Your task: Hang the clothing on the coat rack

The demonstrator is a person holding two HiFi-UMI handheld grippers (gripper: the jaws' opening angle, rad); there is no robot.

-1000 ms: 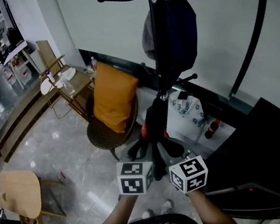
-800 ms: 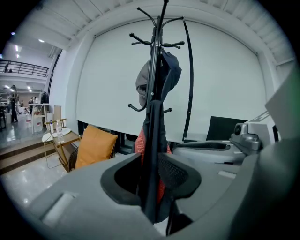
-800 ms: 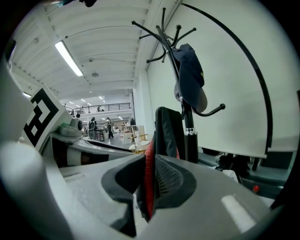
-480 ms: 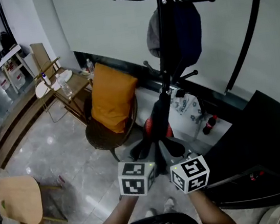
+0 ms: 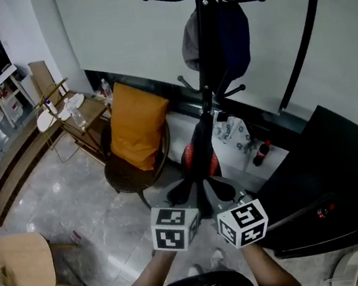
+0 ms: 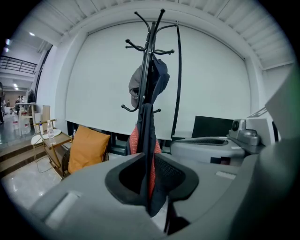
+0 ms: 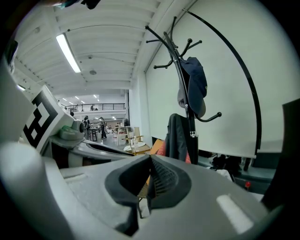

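— Where's the garment (image 5: pixel 200 156)?

— Pinched in the left gripper (image 6: pixel 151 187): its jaws are clamped on the dark, red-lined cloth. From there the cloth runs up along the rack (image 5: pixel 209 49) pole, and its top sits near a lower hook (image 5: pixel 236 89).

— And the right gripper (image 7: pixel 147 180)?

— Jaws pressed together, no cloth visible between them. It sits just beside the left one.

— So is it hung?

— I can't tell whether the top is caught on the hook. A navy and grey piece (image 5: pixel 220 34) already hangs higher up. I'd say the job is late: confirm the garment is hooked, then let go.
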